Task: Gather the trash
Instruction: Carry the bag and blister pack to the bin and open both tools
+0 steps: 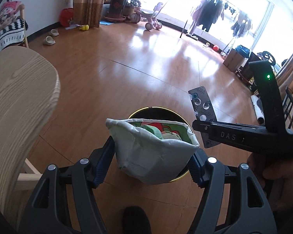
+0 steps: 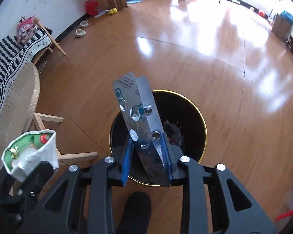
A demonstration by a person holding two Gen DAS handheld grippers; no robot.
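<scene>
Both jaws loaded above the black trash bin [image 2: 193, 117].
Left gripper [image 1: 152, 165] squeezes a light, crushable paper cup [image 1: 152, 156] by its sides; right gripper [image 2: 146, 156] pinches thin, bendy blister packs [image 2: 140, 120] at their lower ends.

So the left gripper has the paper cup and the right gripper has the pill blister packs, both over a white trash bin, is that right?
Not quite: the trash bin is black with a gold rim, as the right wrist view shows. The rest holds: the left gripper grips the paper cup, and the right gripper holds the pill blister packs.
</scene>
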